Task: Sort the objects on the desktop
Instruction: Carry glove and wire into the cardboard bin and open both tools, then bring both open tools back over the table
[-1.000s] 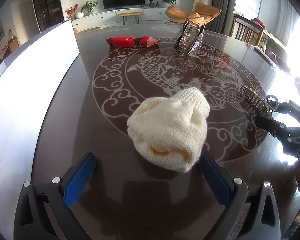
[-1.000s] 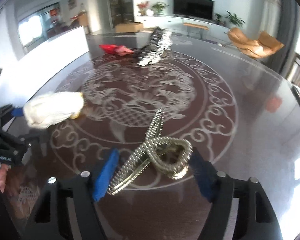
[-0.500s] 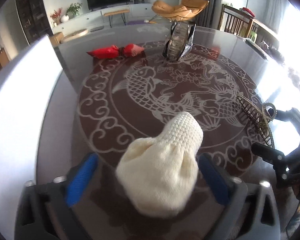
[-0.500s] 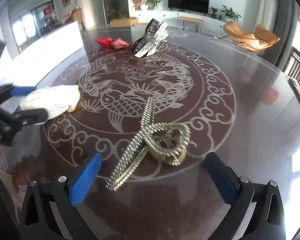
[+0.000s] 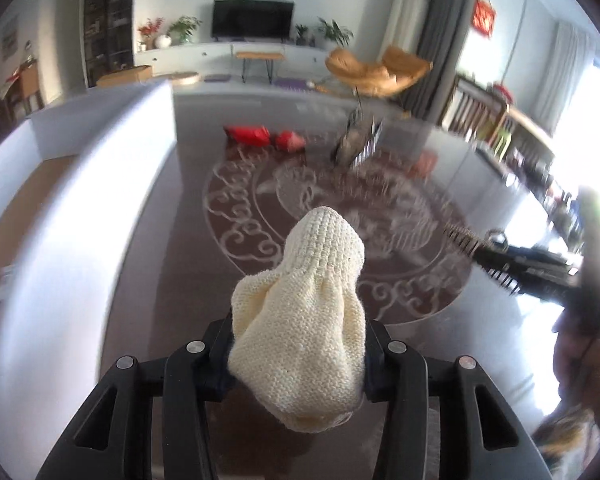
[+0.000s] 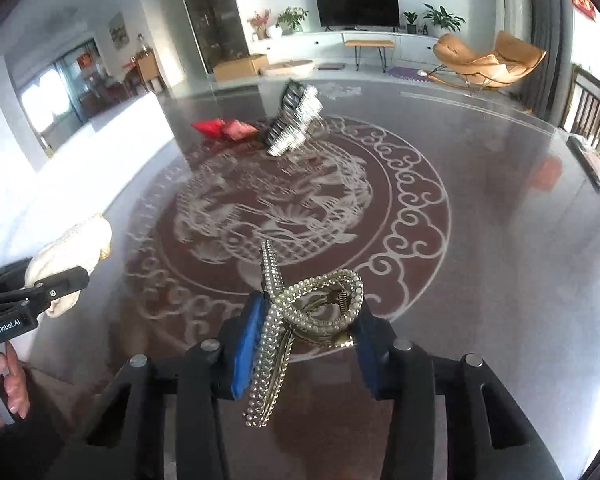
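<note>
A cream knitted piece sits between the fingers of my left gripper, whose jaws are closing and press on its sides; it is lifted off the dark table. My right gripper is shut on a pearl-and-rhinestone hair clip, its blue pads on both sides, the clip raised above the table. From the right wrist view the left gripper with the knitted piece shows at the left edge. The right gripper and clip appear blurred at right in the left wrist view.
A red packet and a second, silver-and-black hair clip lie at the far side of the round table's fish pattern. A white box wall borders the table's left. A person's hand holds the left gripper.
Both grippers went from open around their objects to closed on them. The knitted piece and the hair clip have come up off the table, and both views rose and tilted.
</note>
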### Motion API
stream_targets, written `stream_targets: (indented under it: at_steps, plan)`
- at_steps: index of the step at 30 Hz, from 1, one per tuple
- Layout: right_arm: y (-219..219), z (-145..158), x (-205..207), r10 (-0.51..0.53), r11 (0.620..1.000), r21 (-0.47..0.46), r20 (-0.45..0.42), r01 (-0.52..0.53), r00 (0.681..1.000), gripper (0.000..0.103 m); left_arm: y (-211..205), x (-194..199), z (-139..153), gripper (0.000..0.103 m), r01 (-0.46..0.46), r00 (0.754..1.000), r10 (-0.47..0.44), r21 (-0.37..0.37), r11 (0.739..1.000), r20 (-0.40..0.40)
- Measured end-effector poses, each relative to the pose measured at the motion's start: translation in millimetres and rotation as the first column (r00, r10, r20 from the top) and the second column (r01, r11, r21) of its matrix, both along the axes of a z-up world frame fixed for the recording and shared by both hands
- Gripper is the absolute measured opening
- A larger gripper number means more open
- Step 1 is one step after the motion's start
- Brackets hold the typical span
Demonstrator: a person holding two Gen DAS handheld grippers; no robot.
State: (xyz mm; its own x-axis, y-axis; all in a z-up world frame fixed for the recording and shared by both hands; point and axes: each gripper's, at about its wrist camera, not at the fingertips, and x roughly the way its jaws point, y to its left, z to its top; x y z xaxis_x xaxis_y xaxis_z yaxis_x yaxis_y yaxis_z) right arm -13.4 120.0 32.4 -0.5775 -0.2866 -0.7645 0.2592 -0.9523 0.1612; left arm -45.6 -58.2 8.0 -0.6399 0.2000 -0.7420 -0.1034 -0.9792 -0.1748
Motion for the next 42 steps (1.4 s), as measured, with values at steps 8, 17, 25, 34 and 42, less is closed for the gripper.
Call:
stream_targets:
  at_steps: [8, 17, 25, 34, 42]
  plan:
    - [-120.9, 88.2, 11.2, 0.257, 0.959, -0.085, -0.133, -0.269, 0.957, 0.043, -114.0, 23.2, 77.1, 0.046, -0.21, 0.974, 0.207, -0.021, 0.977, -0.088]
    - [-348.0, 102.8, 26.7, 0.59, 0.794, -0.073, -0.141, -0.603, 0.795, 0.044, -265.5, 35.5, 34.0, 0.05, -0.469, 0.867, 0.487, -0.158, 0.869, 0.105]
    - [-386.2, 69.4, 39.1, 0.631, 0.77, -0.056, -0.082, -0.636, 0.772, 0.081, -273.6, 58.9, 9.9, 0.094, -0.574, 0.786, 0.61, -0.245, 0.782, 0.105]
    - [-212.3, 37.7, 32.7, 0.419, 0.908, 0.059, -0.19, -0.416, 0.888, 0.098, -167.1, 59.4, 60.5, 0.095, -0.467, 0.884, 0.461, -0.167, 0.868, -0.074]
    - [-56.0, -38.3, 13.5, 0.097, 0.956, 0.282, -0.067, -0.074, 0.993, 0.098, -15.5, 22.5, 43.5, 0.103, -0.152, 0.988, 0.148, -0.116, 0.982, -0.035]
